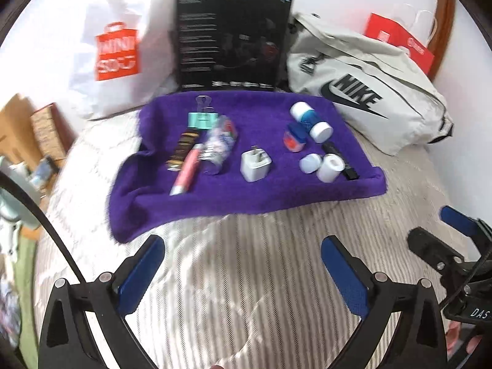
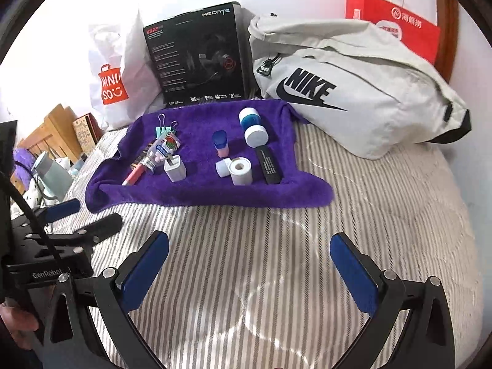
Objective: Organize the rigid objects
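Observation:
A purple towel [image 1: 190, 196] [image 2: 200, 195] lies on the striped bed with small objects on it. On its left lie a teal binder clip [image 1: 201, 120], a pink pen [image 1: 187, 169] and a clear candy bottle [image 1: 220, 141]. In the middle stands a white charger plug [image 1: 254, 166] [image 2: 175, 169]. To the right are a blue-and-white jar [image 1: 310, 120] [image 2: 252, 126], a blue-capped pink case [image 1: 294, 140] [image 2: 220, 143], two white caps [image 1: 319, 164] [image 2: 235, 167] and a black bar [image 2: 269, 166]. My left gripper [image 1: 243, 261] and right gripper [image 2: 249, 259] hang open over the bedding, short of the towel.
Behind the towel stand a white Miniso bag [image 1: 117, 49], a black headset box [image 1: 230, 37] [image 2: 200, 55], a grey Nike bag [image 1: 363, 92] [image 2: 353, 89] and a red paper bag [image 2: 396, 27]. Clutter and a wooden frame [image 2: 46, 132] sit off the bed's left edge.

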Tool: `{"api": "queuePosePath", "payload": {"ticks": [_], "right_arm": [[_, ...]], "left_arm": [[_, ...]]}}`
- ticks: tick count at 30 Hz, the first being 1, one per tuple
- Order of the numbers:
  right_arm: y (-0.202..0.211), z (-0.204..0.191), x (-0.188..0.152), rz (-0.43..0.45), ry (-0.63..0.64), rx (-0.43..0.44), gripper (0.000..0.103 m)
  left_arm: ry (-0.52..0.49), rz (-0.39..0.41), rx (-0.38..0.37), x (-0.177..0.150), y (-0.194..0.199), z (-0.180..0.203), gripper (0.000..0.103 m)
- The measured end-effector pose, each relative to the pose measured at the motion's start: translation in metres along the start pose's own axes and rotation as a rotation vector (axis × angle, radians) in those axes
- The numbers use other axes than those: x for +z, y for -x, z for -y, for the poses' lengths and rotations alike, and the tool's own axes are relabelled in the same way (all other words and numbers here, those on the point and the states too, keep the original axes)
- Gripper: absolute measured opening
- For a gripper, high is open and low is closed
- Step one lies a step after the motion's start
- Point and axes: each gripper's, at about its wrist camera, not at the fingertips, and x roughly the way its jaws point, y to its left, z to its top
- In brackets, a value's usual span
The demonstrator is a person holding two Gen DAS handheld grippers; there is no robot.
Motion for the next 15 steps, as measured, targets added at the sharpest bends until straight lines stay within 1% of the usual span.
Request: {"api": "queuePosePath", "payload": {"ticks": [1,2,5,7,9,11,15], "right_arm": [[0.003,-0.001,-0.003,0.002,0.002,-0.003,0.103],[0.006,-0.002,-0.005,0.004,0.005,-0.006,0.103],[0.015,-0.005,-0.012,0.005,0.02,-0.019,0.103],[0.022,-0.005,-0.015,0.008,0.023,-0.029,0.103],[0.028,-0.003,-0.017,0.01,0.016,-0.047,0.103],[0.034,-0.001,-0.021,0.012,0.011,-0.062,0.103],[0.045,0.003,-0.026,0.018,-0.004,-0.064,0.103]], "left_arm": [[0.006,0.011,0.027,-0.003,0.007,0.0,0.103],[0.009,0.019,0.039,-0.005,0.011,0.0,0.103],[0.012,0.049,0.055,-0.014,0.026,0.001,0.103],[0.023,0.07,0.047,-0.02,0.036,0.0,0.103],[0.031,0.097,0.02,-0.027,0.046,0.0,0.103],[0.031,0.104,0.001,-0.035,0.052,0.0,0.103],[0.036,0.117,-0.021,-0.048,0.059,-0.002,0.103]]}}
